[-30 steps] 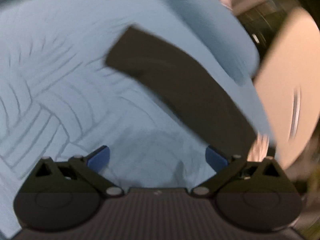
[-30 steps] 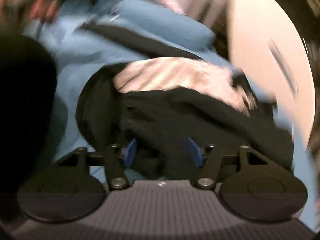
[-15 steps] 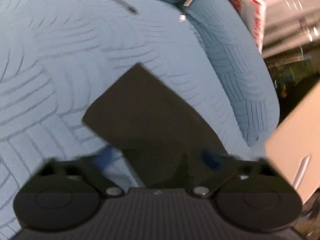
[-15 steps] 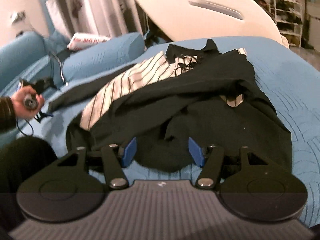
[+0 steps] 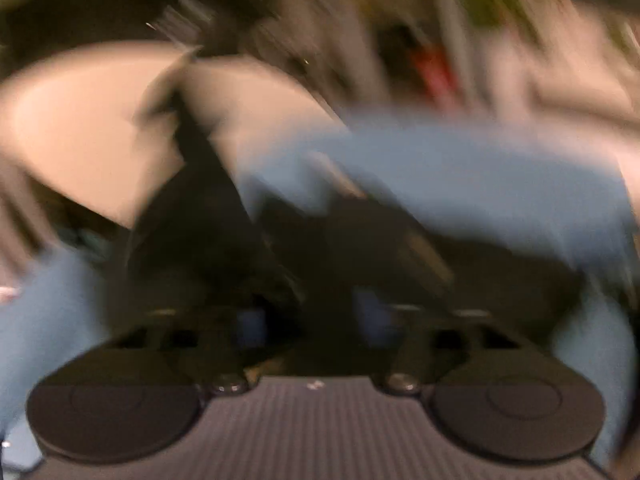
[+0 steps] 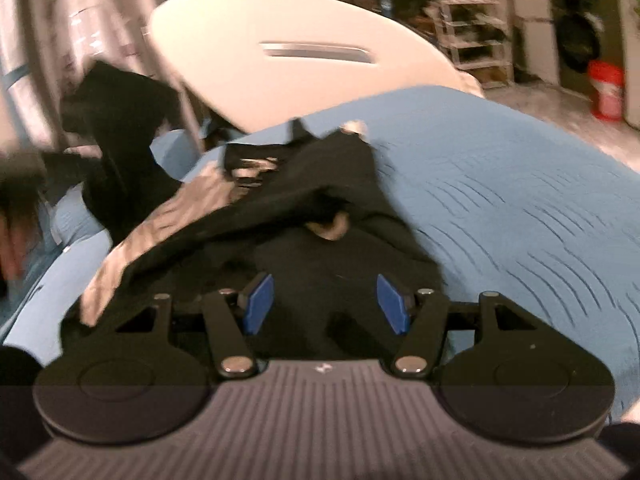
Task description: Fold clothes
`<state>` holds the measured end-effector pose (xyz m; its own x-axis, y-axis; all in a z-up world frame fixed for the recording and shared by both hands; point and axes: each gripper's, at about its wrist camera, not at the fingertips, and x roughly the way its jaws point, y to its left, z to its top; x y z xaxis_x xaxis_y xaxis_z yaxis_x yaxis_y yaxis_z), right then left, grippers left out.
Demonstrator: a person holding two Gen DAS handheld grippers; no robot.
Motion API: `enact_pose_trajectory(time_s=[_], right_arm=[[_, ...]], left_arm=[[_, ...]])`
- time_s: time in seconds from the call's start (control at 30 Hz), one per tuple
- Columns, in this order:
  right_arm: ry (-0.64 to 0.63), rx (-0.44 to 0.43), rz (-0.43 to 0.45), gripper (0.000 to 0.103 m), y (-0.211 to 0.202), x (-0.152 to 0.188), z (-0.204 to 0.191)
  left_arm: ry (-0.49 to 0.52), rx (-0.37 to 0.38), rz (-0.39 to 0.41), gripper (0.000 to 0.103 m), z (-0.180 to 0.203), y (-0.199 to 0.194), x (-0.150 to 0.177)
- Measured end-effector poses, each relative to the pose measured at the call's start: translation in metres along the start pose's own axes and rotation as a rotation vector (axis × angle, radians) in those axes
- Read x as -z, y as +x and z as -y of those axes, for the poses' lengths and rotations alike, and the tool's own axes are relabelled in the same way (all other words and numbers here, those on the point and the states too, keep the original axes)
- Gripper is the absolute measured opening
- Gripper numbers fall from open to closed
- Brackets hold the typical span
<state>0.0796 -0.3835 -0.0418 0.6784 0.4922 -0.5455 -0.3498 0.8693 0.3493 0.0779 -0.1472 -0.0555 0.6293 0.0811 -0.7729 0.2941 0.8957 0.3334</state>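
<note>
A heap of clothes lies on the blue quilted bed: a black garment over a striped one. My right gripper is open just above the near edge of the black garment, blue pads apart with dark cloth between them, not clamped. The left wrist view is heavily blurred. There my left gripper has dark cloth rising in front of it; its jaw state is unclear. In the right wrist view a black piece hangs lifted at the left.
A white rounded bed board stands beyond the bed. Shelves and a red bucket stand at the far right on the floor. Pale curtains hang at the left.
The left gripper has swung away from the flat quilt and now faces the bed board, with dark cloth lifted before it. The right gripper has moved closer over the black garment.
</note>
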Motion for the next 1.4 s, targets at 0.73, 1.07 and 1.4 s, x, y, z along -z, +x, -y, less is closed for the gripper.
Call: enact_pose_trajectory(time_s=[0.73,1.07,1.4], right_arm=[[-0.05,-0.136,-0.1,0.062,0.073,-0.021,-0.016],[-0.077,-0.008,0.011,0.009,0.051,-0.033,-0.01],[0.308,0.148,-0.026,0.083,0.029,-0.029,0.085]], left_arm=[[-0.839,-0.203,-0.311,0.103,-0.161,-0.056,0.079],[-1.374,-0.097,-0.205,0.096,-0.204,-0.071,0.119],[-1.459,0.006,-0.321,0.103,-0.202,-0.046,0.117]])
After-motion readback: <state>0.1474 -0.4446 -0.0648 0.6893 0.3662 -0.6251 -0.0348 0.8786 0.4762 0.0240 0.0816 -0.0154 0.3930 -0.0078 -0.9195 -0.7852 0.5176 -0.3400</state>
